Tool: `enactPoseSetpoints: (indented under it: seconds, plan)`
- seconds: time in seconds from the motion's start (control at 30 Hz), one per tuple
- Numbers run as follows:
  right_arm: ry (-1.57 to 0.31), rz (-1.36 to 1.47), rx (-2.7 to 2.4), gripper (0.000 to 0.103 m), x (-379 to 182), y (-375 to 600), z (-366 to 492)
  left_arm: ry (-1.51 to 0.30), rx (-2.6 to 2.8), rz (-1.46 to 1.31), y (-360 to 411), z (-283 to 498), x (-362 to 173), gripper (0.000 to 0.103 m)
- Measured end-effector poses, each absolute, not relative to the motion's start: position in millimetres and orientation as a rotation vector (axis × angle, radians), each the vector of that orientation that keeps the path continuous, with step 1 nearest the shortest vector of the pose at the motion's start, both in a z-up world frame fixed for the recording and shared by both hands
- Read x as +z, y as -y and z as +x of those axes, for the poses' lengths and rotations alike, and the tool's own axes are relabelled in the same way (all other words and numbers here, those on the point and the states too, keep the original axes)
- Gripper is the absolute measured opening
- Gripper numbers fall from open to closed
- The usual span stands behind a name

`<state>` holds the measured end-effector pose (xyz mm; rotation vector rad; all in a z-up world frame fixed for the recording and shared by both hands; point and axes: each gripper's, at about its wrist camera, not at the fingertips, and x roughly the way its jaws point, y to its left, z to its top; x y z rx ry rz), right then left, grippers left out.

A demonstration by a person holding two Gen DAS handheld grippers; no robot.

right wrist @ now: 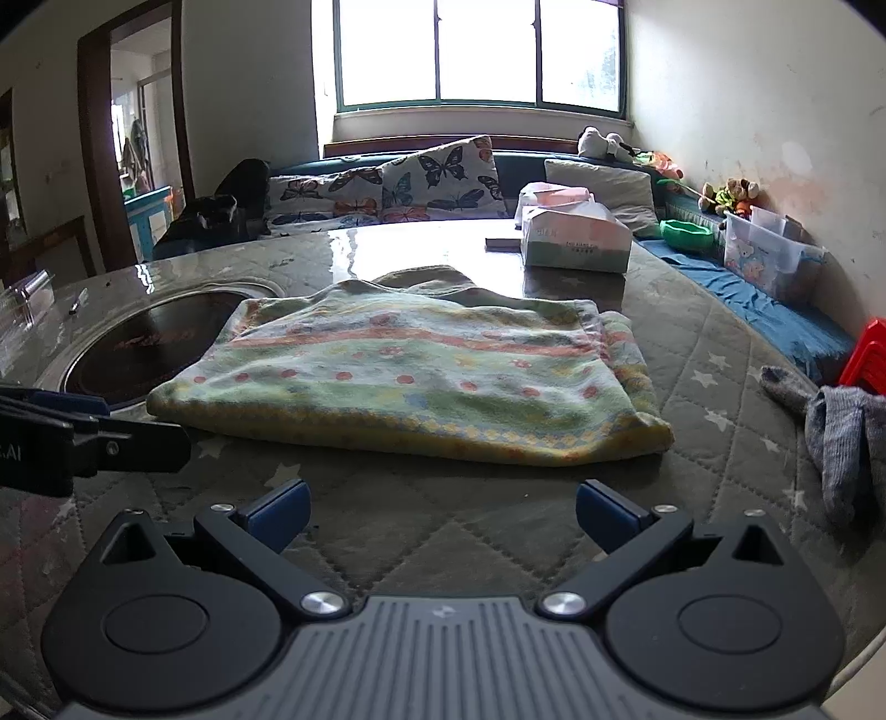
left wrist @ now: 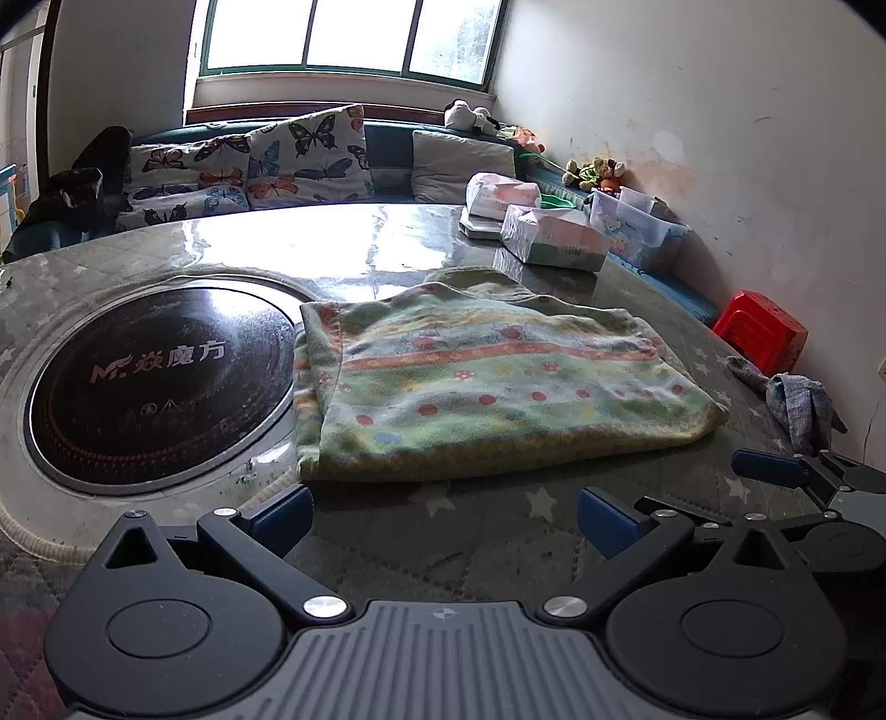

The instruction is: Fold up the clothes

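The patterned garment [left wrist: 487, 382] lies folded flat on the worktop [left wrist: 443, 526] beside the round cooktop [left wrist: 160, 382]; left gripper [left wrist: 443, 515] and right gripper [right wrist: 441, 512] hover short of it, fingers wide, empty, likely for gripping its near edge.

A bright window [right wrist: 479, 52] fills the top centre. Below it runs a bench [right wrist: 520, 160] with butterfly cushions [right wrist: 443, 180]. White walls [left wrist: 720, 111] at right; doorway [right wrist: 138, 127] upper left.

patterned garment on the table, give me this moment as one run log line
patterned garment: folded, flat on table | left gripper: open, empty, short of it | right gripper: open, empty | grey sock: loose at right
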<state>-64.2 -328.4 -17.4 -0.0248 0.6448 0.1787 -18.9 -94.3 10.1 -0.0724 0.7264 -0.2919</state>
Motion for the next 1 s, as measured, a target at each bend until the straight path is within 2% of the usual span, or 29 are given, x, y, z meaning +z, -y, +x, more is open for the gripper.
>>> enactPoseSetpoints:
  seconds: [1.0]
  plan:
    - [-0.660, 0.008, 0.138, 0.103, -20, 325, -76, -0.731, -0.331, -0.065, 93, -34, 5, 0.103]
